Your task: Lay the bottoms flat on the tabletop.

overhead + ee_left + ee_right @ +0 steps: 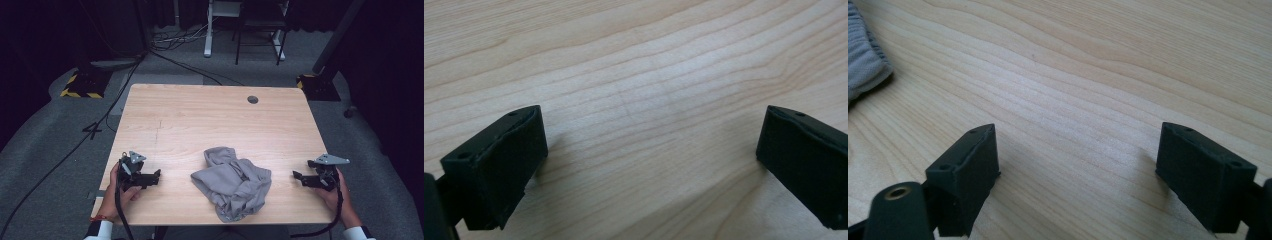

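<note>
Both grippers, left (150,178) and right (300,177), spread, empty. Grey garment (232,182) looks soft, light; pinch its 12 o'clock ribbed hem.

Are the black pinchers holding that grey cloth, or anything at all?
Nothing is held. The left gripper and right gripper are both open over bare table; the crumpled grey cloth lies between them, untouched.

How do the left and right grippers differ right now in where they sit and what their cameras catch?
The left gripper sits at the table's left edge, the right gripper near its right edge. The right gripper view catches a corner of the grey cloth; the left gripper view has bare wood between its jaws. Both are open, empty and pointed inward at the crumpled cloth between them.
</note>
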Motion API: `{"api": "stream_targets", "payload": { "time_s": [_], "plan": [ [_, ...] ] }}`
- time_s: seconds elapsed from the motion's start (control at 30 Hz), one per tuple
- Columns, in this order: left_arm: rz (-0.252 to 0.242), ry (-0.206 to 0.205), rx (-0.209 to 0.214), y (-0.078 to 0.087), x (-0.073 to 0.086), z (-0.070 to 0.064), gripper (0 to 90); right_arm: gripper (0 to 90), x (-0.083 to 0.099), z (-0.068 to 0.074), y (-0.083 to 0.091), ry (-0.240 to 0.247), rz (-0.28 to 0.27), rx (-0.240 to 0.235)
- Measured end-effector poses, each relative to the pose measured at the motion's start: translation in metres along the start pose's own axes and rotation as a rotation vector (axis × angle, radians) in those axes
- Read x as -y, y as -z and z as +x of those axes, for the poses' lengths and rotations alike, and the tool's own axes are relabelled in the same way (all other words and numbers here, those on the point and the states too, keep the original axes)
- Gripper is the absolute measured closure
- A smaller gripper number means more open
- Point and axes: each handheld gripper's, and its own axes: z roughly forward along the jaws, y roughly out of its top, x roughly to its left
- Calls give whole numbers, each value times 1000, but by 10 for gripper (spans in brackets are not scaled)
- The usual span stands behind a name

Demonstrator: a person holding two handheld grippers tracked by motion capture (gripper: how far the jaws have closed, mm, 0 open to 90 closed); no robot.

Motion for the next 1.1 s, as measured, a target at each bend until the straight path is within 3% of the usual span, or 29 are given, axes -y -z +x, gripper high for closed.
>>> {"api": "stream_targets", "payload": {
  "time_s": [0.07,0.1,0.13,0.2,0.23,0.43,0.47,0.5,0.53,0.57,0.63,0.73,0.77,0.8,0.83,0.87,0.93,0.97,1.03,1.1],
  "plan": [
    [-1,-15,5,1,1,-2,1,161,0,0,0,7,0,-5],
    [2,-45,40,3,4,-8,0,140,0,1,-1,14,2,-13],
    [0,-65,47,4,5,-9,0,137,0,1,-1,16,4,-15],
    [2,-72,59,4,5,-10,1,134,0,1,-1,14,4,-15],
    [4,-110,94,5,6,-9,1,133,0,1,-1,14,5,-15],
    [2,-128,106,6,6,-10,2,139,-2,0,0,24,20,-20],
    [-11,-144,116,8,6,-14,53,194,-2,1,1,27,20,-20],
    [-11,-144,116,8,6,-14,116,194,-2,1,1,27,20,-20],
    [-28,-170,144,10,4,-20,202,230,-5,6,2,53,11,-23],
    [-31,-187,154,10,1,-25,225,237,-8,9,3,52,6,-37],
    [-56,-214,169,12,-6,-37,154,249,-17,21,6,92,-9,-62],
    [-102,-261,227,18,-16,-61,186,271,-33,45,8,173,-21,-91],
    [-102,-261,227,18,-16,-61,186,271,-33,45,8,173,-21,-91],
    [-121,-301,255,19,-25,-79,186,280,-41,61,5,214,-17,-131],
    [-121,-301,255,19,-25,-79,187,280,-41,61,5,214,-17,-131],
    [-140,-340,290,18,-33,-98,190,283,-48,74,-1,252,-2,-155],
    [-146,-381,302,13,-41,-116,203,286,-54,86,-9,282,13,-176],
    [-146,-381,302,13,-41,-116,212,286,-54,86,-9,282,13,-176],
    [-142,-425,316,-2,-52,-134,223,286,-60,100,-21,321,38,-185],
    [-115,-435,313,-14,-58,-143,245,286,-61,105,-30,340,55,-183]
  ]
}}
